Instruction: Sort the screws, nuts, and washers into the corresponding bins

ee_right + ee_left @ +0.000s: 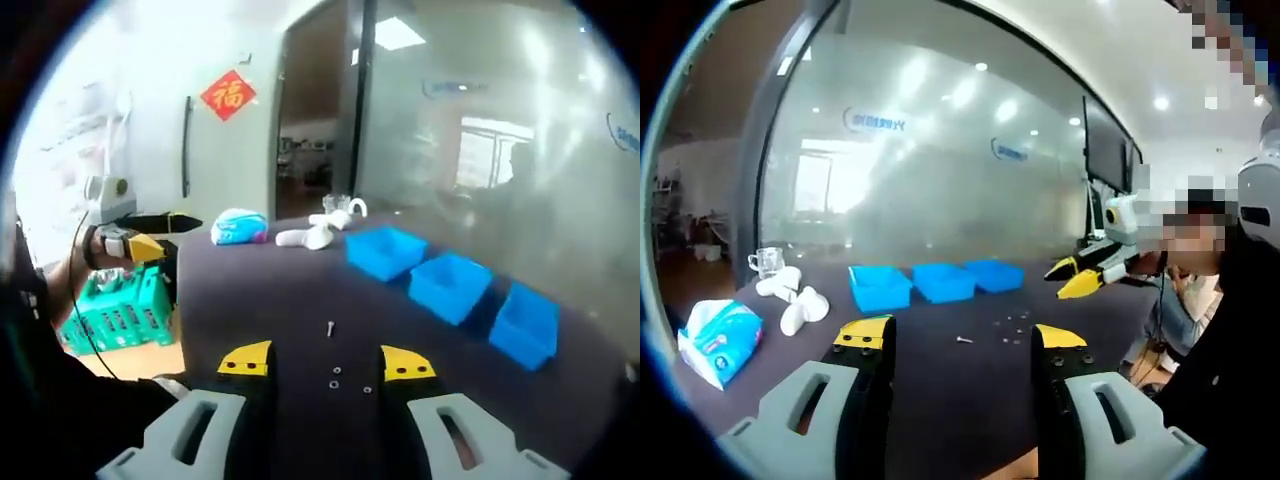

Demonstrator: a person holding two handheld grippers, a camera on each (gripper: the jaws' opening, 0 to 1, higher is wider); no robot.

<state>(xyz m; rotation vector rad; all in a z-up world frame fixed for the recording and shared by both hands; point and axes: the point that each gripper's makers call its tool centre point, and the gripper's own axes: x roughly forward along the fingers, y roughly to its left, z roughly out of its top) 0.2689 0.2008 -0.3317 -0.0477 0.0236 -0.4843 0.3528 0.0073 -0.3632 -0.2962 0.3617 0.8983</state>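
Three blue bins (pixel 943 281) stand in a row on the dark table (pixel 970 390); in the right gripper view the bins (pixel 450 285) run along the right side. A small screw (pixel 963 340) and a scatter of nuts and washers (pixel 1012 325) lie in front of them. My left gripper (pixel 962 335) is open above the table's near edge, with nothing between its yellow-tipped jaws. My right gripper (pixel 327 362) is open too, just short of the screw (pixel 330 327) and the small nuts (pixel 334 378). Each gripper also shows in the other's view: right gripper (pixel 1080 277), left gripper (pixel 150 235).
A blue and white tissue pack (pixel 720 340), white rounded objects (pixel 795 300) and a glass cup (pixel 767 262) sit at the table's end. A green basket (pixel 115 310) stands beside the table. A person (pixel 1220 330) sits at the table edge. A glass wall runs behind.
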